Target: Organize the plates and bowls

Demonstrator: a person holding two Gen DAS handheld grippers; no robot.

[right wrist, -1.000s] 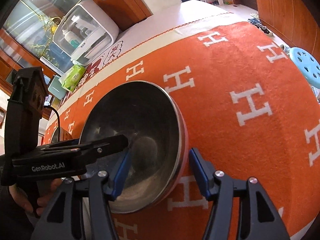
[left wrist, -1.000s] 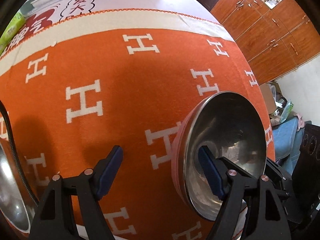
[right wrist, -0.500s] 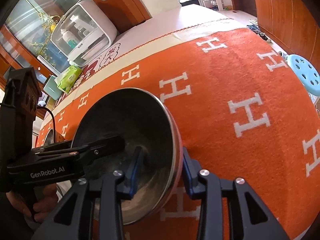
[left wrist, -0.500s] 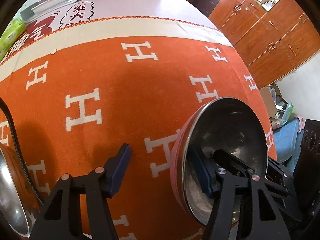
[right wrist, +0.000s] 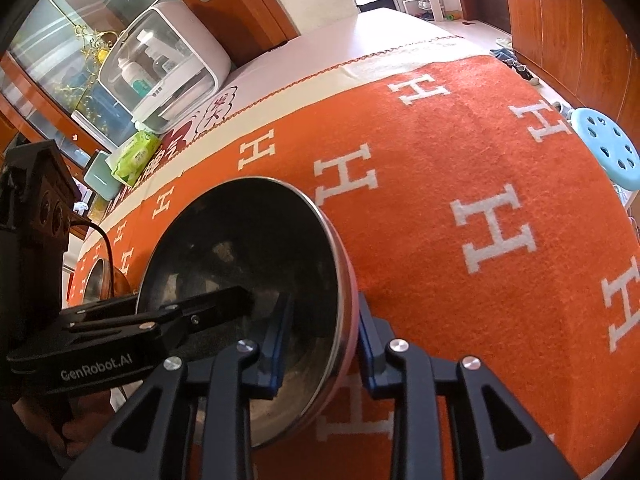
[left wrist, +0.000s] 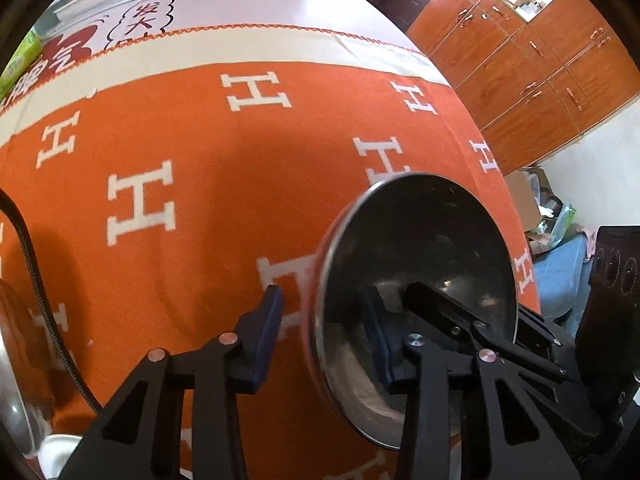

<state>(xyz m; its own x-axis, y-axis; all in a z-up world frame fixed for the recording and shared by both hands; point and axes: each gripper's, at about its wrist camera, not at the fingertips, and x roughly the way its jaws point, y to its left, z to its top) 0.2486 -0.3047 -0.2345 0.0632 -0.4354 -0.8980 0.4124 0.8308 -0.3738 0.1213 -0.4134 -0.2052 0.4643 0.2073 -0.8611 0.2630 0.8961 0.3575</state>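
A steel bowl with a pink outside [left wrist: 420,248] [right wrist: 248,248] is held tilted above the orange cloth. My left gripper [left wrist: 324,340] has its jaws closed on the bowl's left rim, one pad inside, one outside. My right gripper [right wrist: 320,340] is shut on the opposite rim the same way. Each gripper shows inside the bowl in the other's view. A second steel bowl [left wrist: 12,360] [right wrist: 96,284] sits on the cloth at the left.
The orange cloth with white H letters [left wrist: 200,184] covers the table. A white cabinet box [right wrist: 160,80], a green wipes pack [right wrist: 134,156] and a teal container [right wrist: 96,174] stand at the far left. A blue stool [right wrist: 612,152] is beside the table.
Both grippers have closed onto the bowl's rim from wide open. The bowl now stands steeper and a little higher.
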